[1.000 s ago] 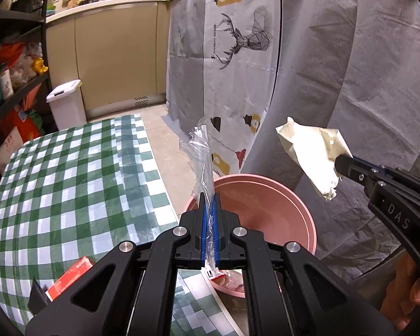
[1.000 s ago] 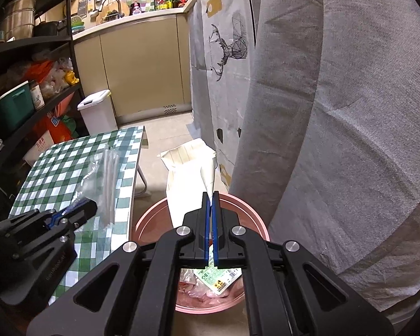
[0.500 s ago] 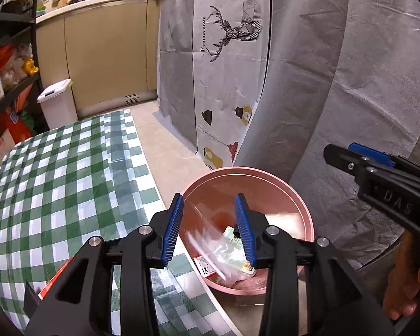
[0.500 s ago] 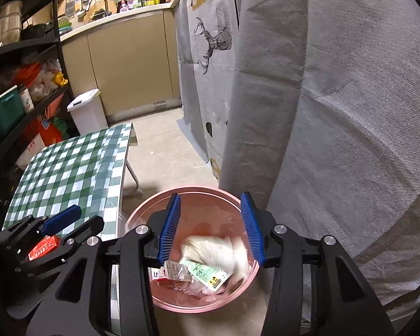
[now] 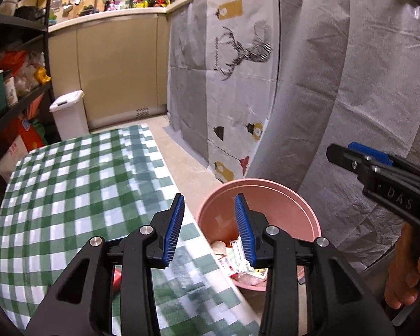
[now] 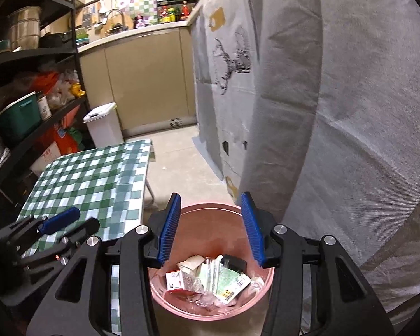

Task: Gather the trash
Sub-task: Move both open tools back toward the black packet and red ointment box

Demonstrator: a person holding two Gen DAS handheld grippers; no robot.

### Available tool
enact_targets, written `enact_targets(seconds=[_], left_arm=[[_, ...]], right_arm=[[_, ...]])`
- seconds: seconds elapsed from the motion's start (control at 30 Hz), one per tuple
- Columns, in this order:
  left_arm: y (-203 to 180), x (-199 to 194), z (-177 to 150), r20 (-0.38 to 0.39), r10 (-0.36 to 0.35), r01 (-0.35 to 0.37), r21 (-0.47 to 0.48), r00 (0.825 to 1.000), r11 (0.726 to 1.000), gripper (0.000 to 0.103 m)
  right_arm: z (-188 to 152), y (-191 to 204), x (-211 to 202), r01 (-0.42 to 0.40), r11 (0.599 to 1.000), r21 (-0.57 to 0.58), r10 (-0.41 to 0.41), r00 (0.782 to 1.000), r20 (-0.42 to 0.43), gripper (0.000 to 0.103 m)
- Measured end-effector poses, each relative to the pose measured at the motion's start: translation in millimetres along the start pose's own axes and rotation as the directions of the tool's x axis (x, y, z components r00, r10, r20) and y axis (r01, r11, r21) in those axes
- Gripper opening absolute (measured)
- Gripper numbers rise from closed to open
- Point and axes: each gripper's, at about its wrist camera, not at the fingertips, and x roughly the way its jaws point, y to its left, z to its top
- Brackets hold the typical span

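We hold the left gripper (image 5: 208, 224) and right gripper (image 6: 211, 225) partly open and empty above the pink bin (image 6: 165, 294), so dropped trash (image 6: 210, 280) lies inside; the checked table (image 5: 70, 182) stands beside it.

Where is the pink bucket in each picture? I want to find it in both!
Left wrist view: the pink bucket sits low and right of centre, partly behind the left gripper, beside the checked table.
Right wrist view: the pink bucket sits bottom centre, seen between the fingers of the right gripper, trash inside.
Shared landmark: the white lidded bin by the cabinets.
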Motion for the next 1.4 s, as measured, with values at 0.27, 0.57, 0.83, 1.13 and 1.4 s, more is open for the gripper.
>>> enact_targets(seconds=[0.27,0.57,0.83,1.13,1.4], left_arm=[[31.6,-24.8,0.6,0.032,0.036,-0.035,-0.035,0.999,0.999,0.032],[76.9,-54.0,-7.9,0.051,0.091,-0.088,-0.063,0.995,0.994,0.026],[120.5,-79.9,-30.1,0.055,0.163,-0.158,-0.082,0.985,0.984,0.022],[165.6,-85.9,-66.1,-0.028,0.181,-0.183,-0.124,0.983,0.975,0.021],[163.7,-80.5,-105.9,-0.137,0.119,-0.127,-0.056,0.983,0.99,0.054]], right_arm=[[-7.0,33.3,-8.4,-0.063,0.996,-0.058,0.064,0.997,0.03,0.046],[-15.1,69.0,-11.0,-0.098,0.986,-0.135,0.102,0.995,0.024,0.046],[-16.5,87.9,-11.9,-0.139,0.98,-0.142,0.142,0.99,0.016,0.024],[-22.2,120.3,-1.2,-0.293,0.949,-0.111,0.289,0.956,-0.055,0.01],[-36.6,154.2,16.1,-0.378,0.919,-0.114,0.359,0.921,-0.153,0.015]])
